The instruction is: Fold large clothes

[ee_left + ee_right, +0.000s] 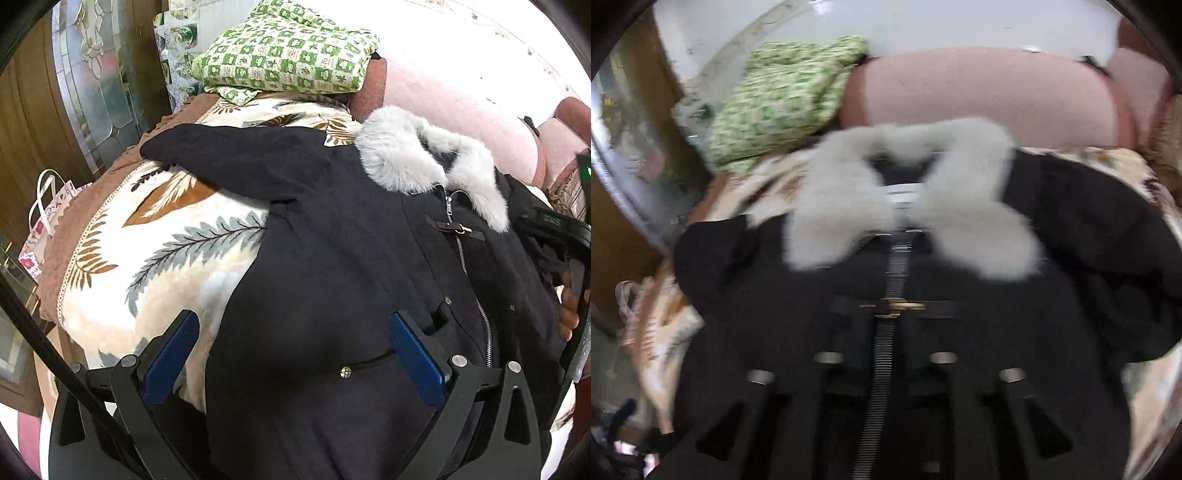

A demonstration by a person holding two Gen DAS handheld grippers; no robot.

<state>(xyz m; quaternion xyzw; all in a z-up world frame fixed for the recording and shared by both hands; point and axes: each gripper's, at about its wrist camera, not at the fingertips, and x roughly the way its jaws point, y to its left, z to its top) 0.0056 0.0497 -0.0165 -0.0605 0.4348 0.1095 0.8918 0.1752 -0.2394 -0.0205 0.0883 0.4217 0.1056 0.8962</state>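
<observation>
A dark navy coat (332, 258) with a grey fur collar (424, 158) lies front up on a leaf-print blanket (159, 236), its zipper (461, 251) closed and one sleeve (221, 155) stretched to the left. My left gripper (295, 350) is open just above the coat's lower front, blue pads (170, 354) wide apart. In the blurred right wrist view the coat (1052, 258), fur collar (905, 199) and zipper (890, 332) fill the frame. My right gripper (886, 332) sits over the zipper with its arms close together; the blur hides the fingertips. It also shows in the left wrist view (569, 258).
A folded green checked cloth (288, 55) lies at the bed's far end beside pink cushions (461, 92). A floral paper bag (40, 229) stands left of the bed near a glass-panelled wooden door (92, 74).
</observation>
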